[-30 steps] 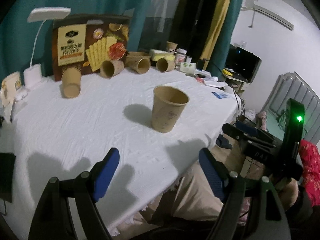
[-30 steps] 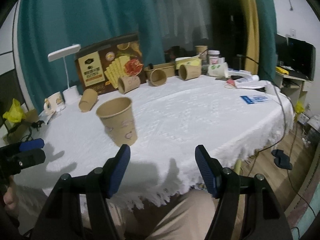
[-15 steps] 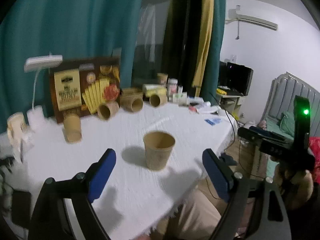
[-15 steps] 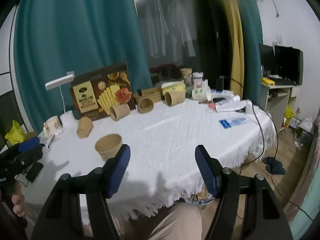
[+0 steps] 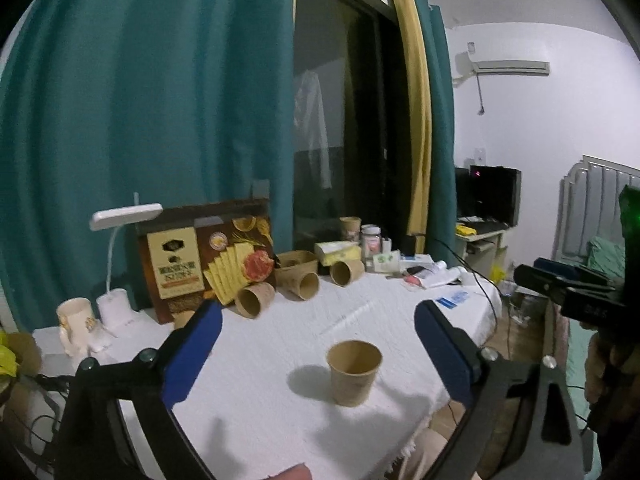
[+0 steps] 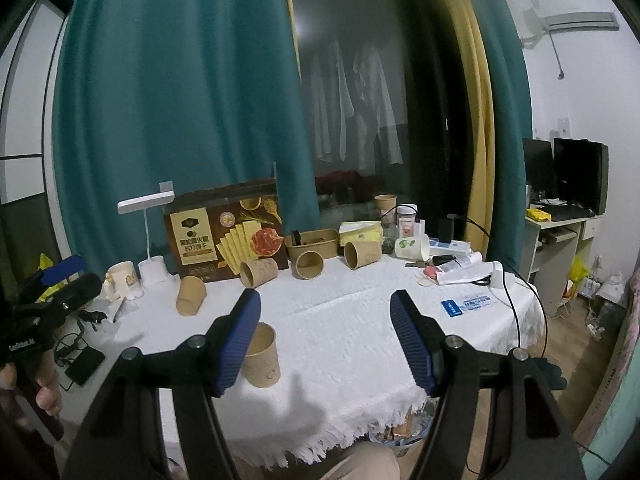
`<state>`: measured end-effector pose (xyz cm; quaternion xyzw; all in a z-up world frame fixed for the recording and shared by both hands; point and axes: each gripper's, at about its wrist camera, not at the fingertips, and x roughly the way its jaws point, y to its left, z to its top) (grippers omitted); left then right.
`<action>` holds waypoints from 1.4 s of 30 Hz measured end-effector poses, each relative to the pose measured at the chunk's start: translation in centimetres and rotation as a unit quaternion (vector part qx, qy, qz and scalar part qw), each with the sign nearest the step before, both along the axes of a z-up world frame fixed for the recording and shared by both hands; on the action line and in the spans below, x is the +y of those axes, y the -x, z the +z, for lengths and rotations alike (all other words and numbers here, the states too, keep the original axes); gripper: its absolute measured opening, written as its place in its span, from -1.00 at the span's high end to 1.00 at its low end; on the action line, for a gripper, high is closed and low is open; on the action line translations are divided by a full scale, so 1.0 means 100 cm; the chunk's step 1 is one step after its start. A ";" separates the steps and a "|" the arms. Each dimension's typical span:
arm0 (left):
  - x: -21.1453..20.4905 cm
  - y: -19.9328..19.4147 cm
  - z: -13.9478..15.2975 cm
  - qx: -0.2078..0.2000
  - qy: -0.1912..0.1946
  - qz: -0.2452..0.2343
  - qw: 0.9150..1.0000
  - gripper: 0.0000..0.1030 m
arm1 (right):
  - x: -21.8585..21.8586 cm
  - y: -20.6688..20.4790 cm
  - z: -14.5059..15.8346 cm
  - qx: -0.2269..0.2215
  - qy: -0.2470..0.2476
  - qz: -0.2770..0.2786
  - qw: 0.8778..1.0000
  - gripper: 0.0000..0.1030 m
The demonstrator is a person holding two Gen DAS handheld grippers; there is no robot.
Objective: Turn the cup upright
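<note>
A brown paper cup (image 5: 354, 371) stands upright, mouth up, near the front of the white-clothed table (image 5: 280, 420); it also shows in the right wrist view (image 6: 262, 356), partly behind my left finger. My left gripper (image 5: 318, 350) is open and empty, held above and back from the cup. My right gripper (image 6: 326, 342) is open and empty, back from the table edge. Several more paper cups lie on their sides at the back: one (image 6: 191, 290) at the left, and others (image 6: 259, 273) (image 6: 309, 265) (image 6: 362, 255) in a row.
A cracker box (image 6: 226, 236), a white desk lamp (image 6: 146, 204), a mug (image 6: 120, 276), a paper bowl (image 6: 314, 242), tissues and jars line the table's back. Papers and a cable (image 6: 472, 270) lie at the right. A desk with monitors (image 6: 568, 176) stands beyond.
Both grippers have pulled back and risen away from the table. The upright cup now looks smaller and farther off. It has not moved.
</note>
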<state>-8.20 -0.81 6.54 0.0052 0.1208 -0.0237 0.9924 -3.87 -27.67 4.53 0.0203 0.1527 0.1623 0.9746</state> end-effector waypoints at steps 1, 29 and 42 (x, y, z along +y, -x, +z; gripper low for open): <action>0.003 0.000 0.000 -0.001 0.001 0.003 1.000 -0.93 | 0.002 0.000 0.000 -0.001 -0.001 0.000 1.000 -0.26; 0.029 -0.004 -0.020 0.015 0.024 0.000 1.000 -1.00 | 0.036 -0.011 -0.010 0.013 0.017 0.009 1.000 -0.33; 0.029 0.001 -0.020 0.011 0.028 0.002 1.000 -1.00 | 0.038 -0.007 -0.013 0.010 0.020 0.013 1.000 -0.33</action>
